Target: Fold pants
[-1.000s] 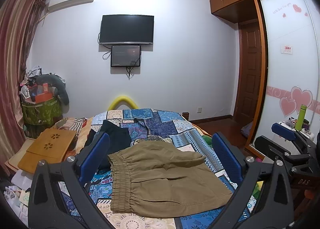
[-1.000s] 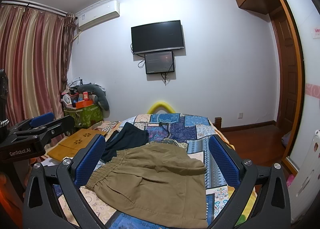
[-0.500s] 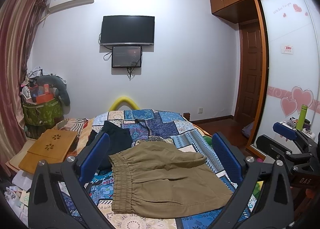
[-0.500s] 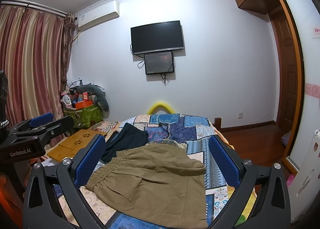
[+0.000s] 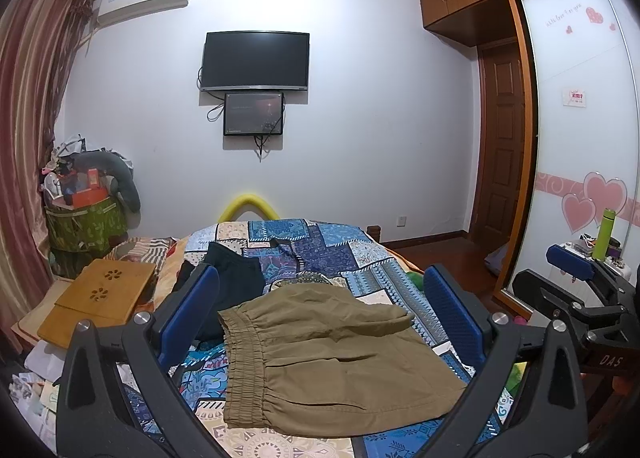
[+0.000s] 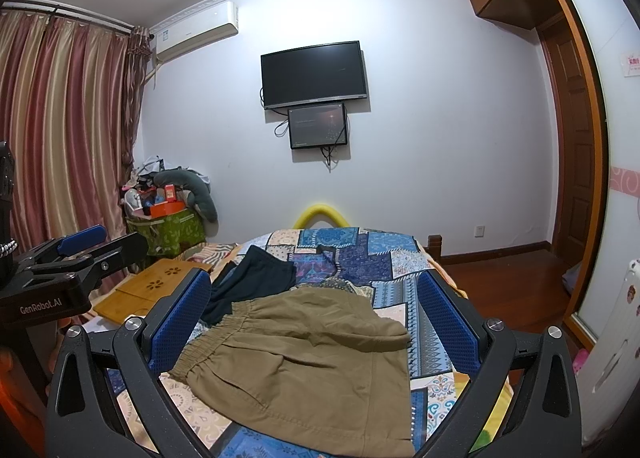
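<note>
Here, olive pants [image 5: 328,354] on patchwork bedspread [image 5: 320,250], left gripper [image 6: 80,254] marked "GenRobot.AI", right gripper [image 5: 576,278] "DAS", both jaws spread, empty.

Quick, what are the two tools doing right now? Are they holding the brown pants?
Left tool: open, holding nothing, above the brown pants.
Right tool: open, holding nothing, above the pants too.

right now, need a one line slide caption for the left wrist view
Open left gripper hovers over khaki pants lying on a patchwork bedspread, right gripper alongside.
</note>
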{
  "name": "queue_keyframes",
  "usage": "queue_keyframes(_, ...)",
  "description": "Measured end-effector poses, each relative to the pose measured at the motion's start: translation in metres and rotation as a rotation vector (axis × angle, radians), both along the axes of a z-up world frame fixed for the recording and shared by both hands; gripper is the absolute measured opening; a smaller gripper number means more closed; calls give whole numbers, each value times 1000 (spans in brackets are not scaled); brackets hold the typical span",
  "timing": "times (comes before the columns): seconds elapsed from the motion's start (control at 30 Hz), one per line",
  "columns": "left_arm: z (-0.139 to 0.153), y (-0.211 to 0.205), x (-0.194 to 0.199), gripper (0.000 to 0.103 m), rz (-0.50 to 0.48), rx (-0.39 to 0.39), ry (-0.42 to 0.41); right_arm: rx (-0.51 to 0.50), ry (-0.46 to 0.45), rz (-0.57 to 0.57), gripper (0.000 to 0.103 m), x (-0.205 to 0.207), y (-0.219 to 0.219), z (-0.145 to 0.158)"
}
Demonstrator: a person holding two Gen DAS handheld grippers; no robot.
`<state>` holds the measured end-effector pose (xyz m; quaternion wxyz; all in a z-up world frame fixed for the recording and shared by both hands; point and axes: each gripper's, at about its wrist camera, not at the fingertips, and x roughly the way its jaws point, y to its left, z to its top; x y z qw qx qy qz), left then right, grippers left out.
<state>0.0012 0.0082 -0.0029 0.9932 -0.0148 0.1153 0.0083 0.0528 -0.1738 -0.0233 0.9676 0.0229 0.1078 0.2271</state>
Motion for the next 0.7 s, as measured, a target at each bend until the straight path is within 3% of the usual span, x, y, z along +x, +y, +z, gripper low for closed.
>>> queue_keyframes(0.7,1,-1,0,103,0,3,0,-2,1,1,102,0,0,1)
